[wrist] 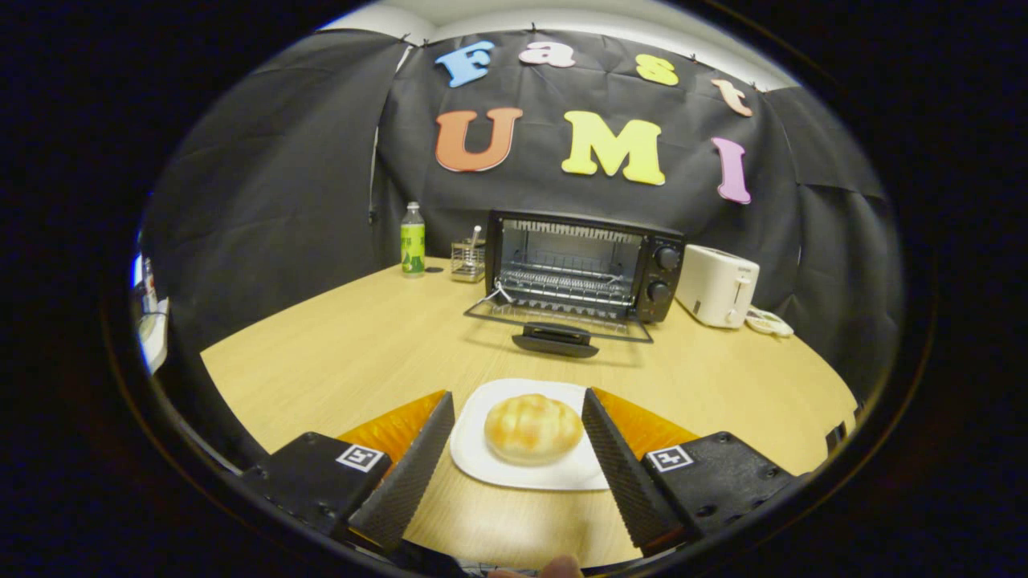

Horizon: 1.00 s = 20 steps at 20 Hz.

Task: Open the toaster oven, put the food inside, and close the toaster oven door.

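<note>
Sitting at the far left of the wooden table (337, 337), against the booth's black cloth wall, a green-labelled drink bottle (413, 241) stands upright. Just beside it on the right is a small wire holder (468, 261) with a utensil handle sticking up out of it. Next comes the black toaster oven (585, 265), its front facing the gripper and its long axis running side to side across the table. Its glass door (558, 319) is folded down flat toward the camera, the black handle at its near edge, and the wire rack shows inside the lit cavity. Two round knobs sit one above the other on the oven's right panel. Just right of the oven stands a white pop-up toaster (716, 285), with a small white object lying on the table beyond it.

Nearer the camera, well apart from the oven door, a white plate (474, 445) rests on the table with a round golden bread roll (533, 429) on it; the roll is nearly round, with no clear pointing end. The gripper (518, 425) is spread wide, its two ribbed black fingers (418, 466) flanking the plate and roll, neither touching the roll.
</note>
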Each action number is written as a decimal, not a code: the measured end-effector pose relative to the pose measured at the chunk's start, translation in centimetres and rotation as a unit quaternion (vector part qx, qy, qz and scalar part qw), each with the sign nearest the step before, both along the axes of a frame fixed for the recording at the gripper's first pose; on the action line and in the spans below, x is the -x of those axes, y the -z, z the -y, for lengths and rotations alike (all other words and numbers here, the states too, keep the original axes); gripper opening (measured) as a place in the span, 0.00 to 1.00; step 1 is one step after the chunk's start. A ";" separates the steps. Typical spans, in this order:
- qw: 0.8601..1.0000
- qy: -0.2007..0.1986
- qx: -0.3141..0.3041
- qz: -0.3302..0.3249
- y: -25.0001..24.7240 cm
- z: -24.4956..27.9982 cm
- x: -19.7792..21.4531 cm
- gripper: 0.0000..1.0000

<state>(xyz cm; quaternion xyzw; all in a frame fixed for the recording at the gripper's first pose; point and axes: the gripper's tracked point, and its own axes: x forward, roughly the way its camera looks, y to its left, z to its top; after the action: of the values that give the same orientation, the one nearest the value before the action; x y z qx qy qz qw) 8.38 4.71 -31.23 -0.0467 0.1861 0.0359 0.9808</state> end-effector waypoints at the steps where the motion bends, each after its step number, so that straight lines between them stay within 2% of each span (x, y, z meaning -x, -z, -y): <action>1: 1.000 0.005 -0.006 -0.013 0.9 0.3 0.0 1.00; 7: 0.996 0.052 -0.026 -0.061 3.6 2.3 -0.7 1.00; 13: 0.993 0.061 -0.054 -0.089 4.3 2.1 -1.6 1.00; 17: 0.992 0.066 -0.066 -0.084 3.7 2.1 -1.5 0.83; 20: 0.992 0.072 -0.081 -0.066 2.2 2.4 -1.4 0.63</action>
<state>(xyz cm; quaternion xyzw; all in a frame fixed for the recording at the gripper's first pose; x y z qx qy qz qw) 9.75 2.28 -33.46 0.0494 0.2500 -0.0171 0.9668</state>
